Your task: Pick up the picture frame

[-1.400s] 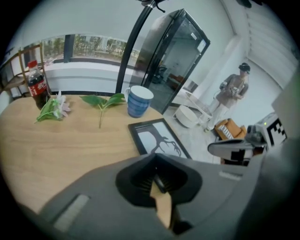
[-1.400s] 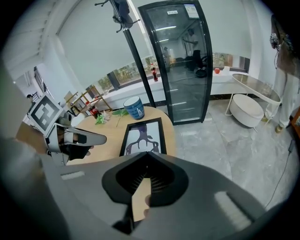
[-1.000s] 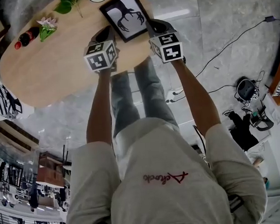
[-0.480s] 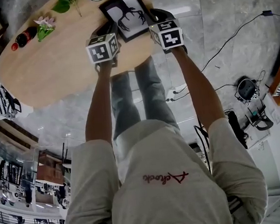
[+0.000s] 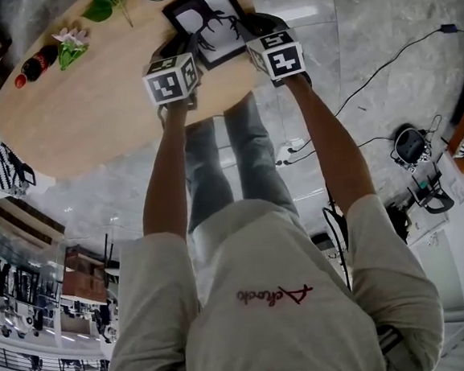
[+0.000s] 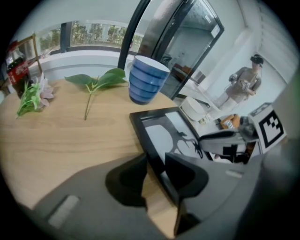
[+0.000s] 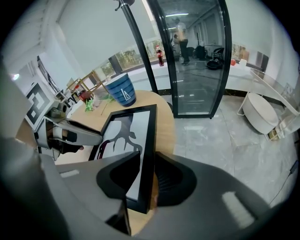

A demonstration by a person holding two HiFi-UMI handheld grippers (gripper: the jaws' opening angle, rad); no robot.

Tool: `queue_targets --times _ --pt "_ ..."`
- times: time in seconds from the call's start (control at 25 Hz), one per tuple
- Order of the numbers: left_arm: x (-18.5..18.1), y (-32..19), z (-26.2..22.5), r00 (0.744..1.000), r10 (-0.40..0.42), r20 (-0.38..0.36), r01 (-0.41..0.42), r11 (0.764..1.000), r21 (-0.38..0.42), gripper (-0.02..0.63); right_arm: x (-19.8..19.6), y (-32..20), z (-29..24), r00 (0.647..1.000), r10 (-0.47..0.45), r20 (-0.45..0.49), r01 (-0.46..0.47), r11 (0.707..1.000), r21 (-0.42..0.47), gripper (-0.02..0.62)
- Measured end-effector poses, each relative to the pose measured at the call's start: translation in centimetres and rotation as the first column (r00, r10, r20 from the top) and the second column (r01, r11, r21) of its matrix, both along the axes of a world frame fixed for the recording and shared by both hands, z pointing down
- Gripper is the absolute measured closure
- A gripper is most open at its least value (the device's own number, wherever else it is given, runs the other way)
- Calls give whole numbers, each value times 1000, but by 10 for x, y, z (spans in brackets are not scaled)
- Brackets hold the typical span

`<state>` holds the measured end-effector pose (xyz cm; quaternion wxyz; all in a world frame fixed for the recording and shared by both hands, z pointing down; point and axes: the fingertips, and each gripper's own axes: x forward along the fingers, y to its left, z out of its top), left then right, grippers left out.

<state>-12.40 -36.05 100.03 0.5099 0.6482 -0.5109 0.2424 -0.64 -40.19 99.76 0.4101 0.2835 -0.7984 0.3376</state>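
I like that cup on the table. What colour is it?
The cup is banded blue, clearest in the left gripper view.

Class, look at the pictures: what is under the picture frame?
The picture frame rests on the wooden table, near its edge. Tabletop shows around it; whatever lies directly beneath the frame is covered.

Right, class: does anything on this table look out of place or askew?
Nothing spilled or broken. The picture frame lies askew near the edge of the table, and a leafy sprig lies loose beside the blue cup.
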Motion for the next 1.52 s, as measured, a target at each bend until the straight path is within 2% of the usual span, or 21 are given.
queue_targets --times 0.28,0.68,0.92,1.2,1.52 --pt "-1 -1 1 999 -33 -1 33 999 2 491 1 0 0 999 26 -24 -25 1000 15 522" --pt "-4 5 -4 997 -78 -14 78 997 21 518 4 18 -12 994 103 -31 -102 994 40 523" --pt "0 9 -37 996 -87 3 87 996 21 522 10 24 -41 990 141 -22 -138 985 106 523" --pt "4 0 -86 996 -90 -6 90 992 91 526 16 23 -90 983 183 -7 -180 970 163 523" --pt "-1 -8 -159 995 -104 -8 104 977 184 528 12 15 -165 984 178 17 -176 947 267 523"
